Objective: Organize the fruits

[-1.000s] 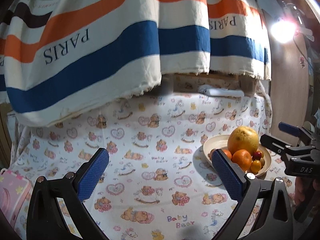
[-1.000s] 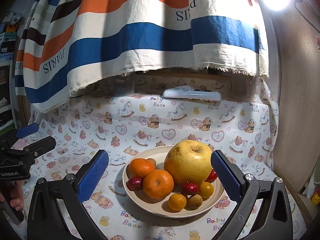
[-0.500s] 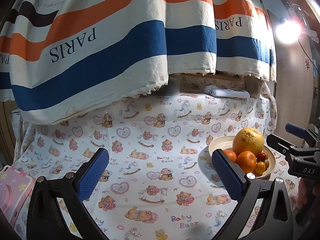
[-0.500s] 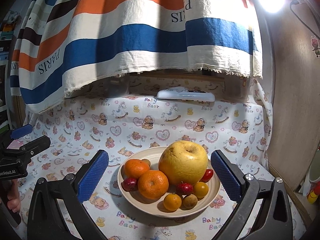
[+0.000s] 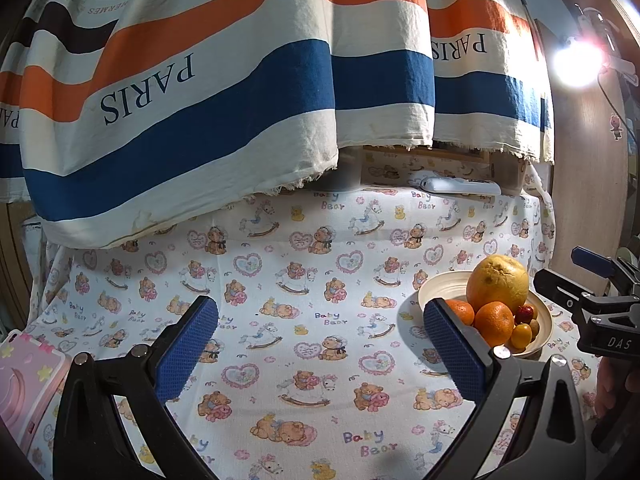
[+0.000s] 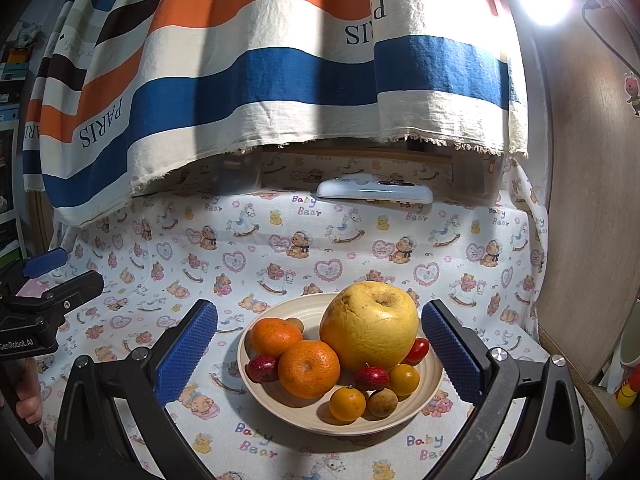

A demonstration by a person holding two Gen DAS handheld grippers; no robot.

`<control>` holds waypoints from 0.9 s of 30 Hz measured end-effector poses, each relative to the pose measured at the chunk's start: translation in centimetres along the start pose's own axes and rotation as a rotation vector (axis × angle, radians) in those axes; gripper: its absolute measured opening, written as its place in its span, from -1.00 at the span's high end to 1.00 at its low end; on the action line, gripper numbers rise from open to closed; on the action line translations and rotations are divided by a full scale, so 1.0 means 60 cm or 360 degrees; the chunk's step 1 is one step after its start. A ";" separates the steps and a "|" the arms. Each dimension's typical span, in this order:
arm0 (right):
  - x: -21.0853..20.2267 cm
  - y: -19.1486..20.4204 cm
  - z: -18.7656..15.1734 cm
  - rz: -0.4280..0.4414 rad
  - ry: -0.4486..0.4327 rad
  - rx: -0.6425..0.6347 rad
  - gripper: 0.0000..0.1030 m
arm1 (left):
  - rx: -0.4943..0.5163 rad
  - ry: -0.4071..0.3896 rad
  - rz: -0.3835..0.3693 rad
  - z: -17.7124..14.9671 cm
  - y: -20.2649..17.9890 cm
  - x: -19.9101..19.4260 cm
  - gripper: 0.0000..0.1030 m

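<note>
Between open right tongs point(image 6: 319, 354), bowl point(image 6: 280, 410) rim

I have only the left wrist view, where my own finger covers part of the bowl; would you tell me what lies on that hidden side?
Observer: A dark red fruit sits at the left edge of the bowl, against the front orange.
Operator: Thank you. Is anything tucked beyond the big yellow fruit?
Observer: Yes, a red tomato rests against its far right side.
Operator: And is the right gripper holding anything?
Observer: No, the right gripper is open and empty, with one finger on either side of the bowl.
</note>
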State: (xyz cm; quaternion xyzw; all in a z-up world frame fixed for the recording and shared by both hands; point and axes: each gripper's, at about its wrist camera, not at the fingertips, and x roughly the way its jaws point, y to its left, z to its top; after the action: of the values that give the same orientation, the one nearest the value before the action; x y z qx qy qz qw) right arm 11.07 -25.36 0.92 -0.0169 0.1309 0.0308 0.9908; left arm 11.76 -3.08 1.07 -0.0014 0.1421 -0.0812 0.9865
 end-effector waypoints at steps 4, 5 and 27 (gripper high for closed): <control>-0.001 0.002 0.000 0.0011 0.0001 -0.0006 -0.99 | 0.0000 -0.0001 0.0002 0.000 -0.001 -0.001 -0.98; 0.001 0.003 0.000 0.0018 0.0001 -0.0009 -0.99 | -0.0001 0.0000 0.0004 0.000 0.000 -0.001 -0.98; 0.001 0.003 0.001 0.0028 0.0004 -0.0007 -0.99 | -0.0004 0.0003 0.0019 0.000 0.001 0.004 -0.99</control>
State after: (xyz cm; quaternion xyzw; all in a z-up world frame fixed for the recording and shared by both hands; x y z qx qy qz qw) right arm 11.15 -25.17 0.92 -0.0180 0.1323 0.0398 0.9903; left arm 11.98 -3.06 0.99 -0.0016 0.1430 -0.0752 0.9869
